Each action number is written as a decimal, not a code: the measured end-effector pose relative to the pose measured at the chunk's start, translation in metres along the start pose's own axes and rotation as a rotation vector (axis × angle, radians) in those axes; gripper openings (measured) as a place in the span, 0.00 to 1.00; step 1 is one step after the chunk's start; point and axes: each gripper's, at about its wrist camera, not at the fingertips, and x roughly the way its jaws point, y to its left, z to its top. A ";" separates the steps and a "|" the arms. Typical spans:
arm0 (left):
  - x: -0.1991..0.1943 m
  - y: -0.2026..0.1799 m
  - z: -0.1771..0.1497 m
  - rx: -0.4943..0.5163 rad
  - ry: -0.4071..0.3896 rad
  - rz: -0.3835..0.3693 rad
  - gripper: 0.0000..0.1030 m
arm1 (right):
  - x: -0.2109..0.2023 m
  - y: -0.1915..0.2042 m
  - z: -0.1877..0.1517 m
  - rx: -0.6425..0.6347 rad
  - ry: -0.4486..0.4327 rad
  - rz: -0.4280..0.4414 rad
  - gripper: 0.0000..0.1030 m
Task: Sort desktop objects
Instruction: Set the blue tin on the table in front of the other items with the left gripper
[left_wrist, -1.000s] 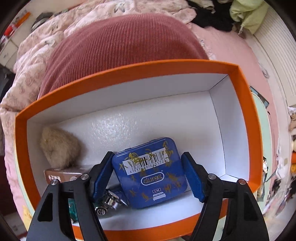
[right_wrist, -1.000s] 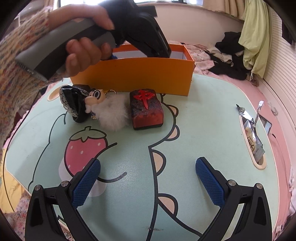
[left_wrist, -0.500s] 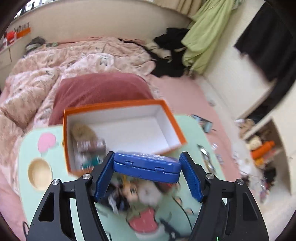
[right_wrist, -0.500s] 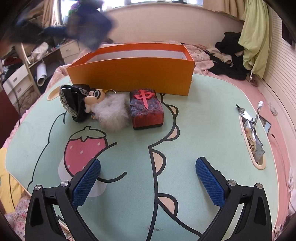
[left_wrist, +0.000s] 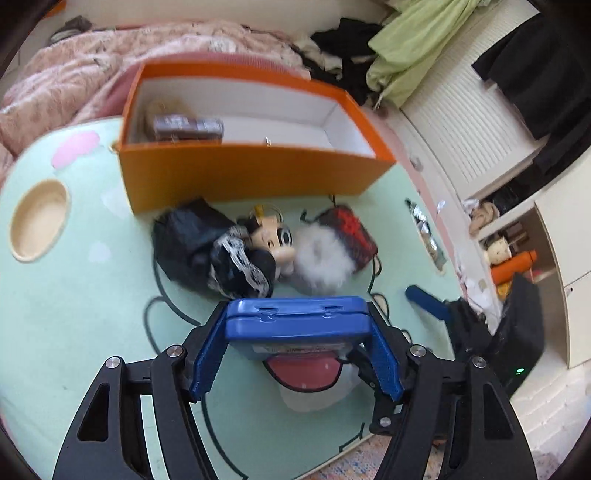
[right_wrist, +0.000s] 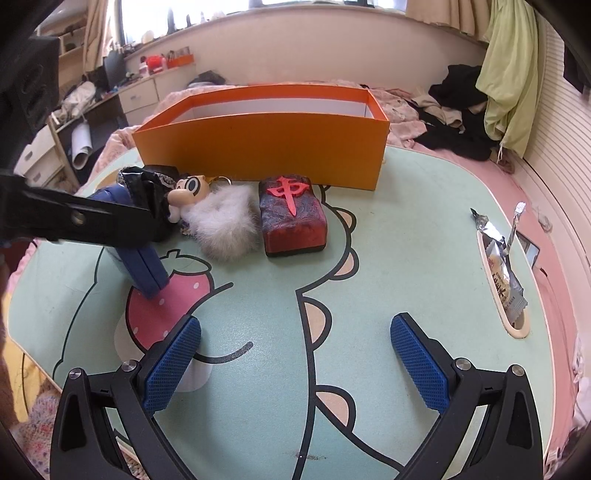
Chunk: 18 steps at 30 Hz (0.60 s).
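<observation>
Bedroom clutter rings the counter (right_wrist: 406, 236); left hand-held gripper (left_wrist: 295, 354) clamps a blue tin (left_wrist: 297, 325), doll (left_wrist: 258, 247) ahead, while right hand-held gripper (right_wrist: 295, 365) gapes empty.

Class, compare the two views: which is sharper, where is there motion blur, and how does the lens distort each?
Left wrist view: motion blur smears the orange box and doll, while the blue tin in the left tongs stays crisp. Right wrist view: sharp throughout, daylit; the fisheye bows the box and table edges.
</observation>
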 end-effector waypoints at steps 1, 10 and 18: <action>0.000 -0.002 -0.001 0.009 -0.027 0.038 0.70 | 0.000 0.000 0.000 0.000 0.000 0.000 1.00; -0.012 -0.005 -0.038 0.119 -0.073 0.123 0.77 | 0.001 0.000 -0.001 -0.002 0.002 -0.003 1.00; -0.010 0.005 -0.070 0.124 -0.179 0.193 0.78 | 0.000 0.001 -0.001 -0.003 0.003 -0.005 1.00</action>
